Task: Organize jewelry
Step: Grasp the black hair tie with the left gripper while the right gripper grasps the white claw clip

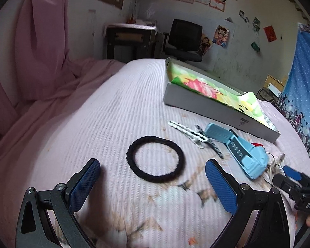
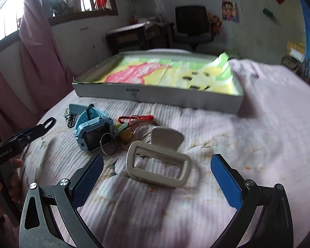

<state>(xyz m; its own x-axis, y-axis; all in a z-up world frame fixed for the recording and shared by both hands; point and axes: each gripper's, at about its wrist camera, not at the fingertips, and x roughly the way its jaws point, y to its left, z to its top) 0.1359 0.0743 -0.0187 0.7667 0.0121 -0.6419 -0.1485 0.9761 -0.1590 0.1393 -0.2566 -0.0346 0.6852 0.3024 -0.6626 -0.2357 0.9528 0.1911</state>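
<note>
In the left wrist view my left gripper is open and empty, just short of a black braided hair tie on the pink bedspread. A white braided cord, a black patterned strap and a light-blue watch lie to its right. In the right wrist view my right gripper is open and empty, its fingers either side of a beige hair claw clip. The blue watch, metal rings, beads and a red cord lie behind it.
A shallow grey box lined with green, pink and yellow paper lies open on the bed beyond the items; it also shows in the right wrist view. A pink curtain hangs at the left. A desk and black chair stand behind the bed.
</note>
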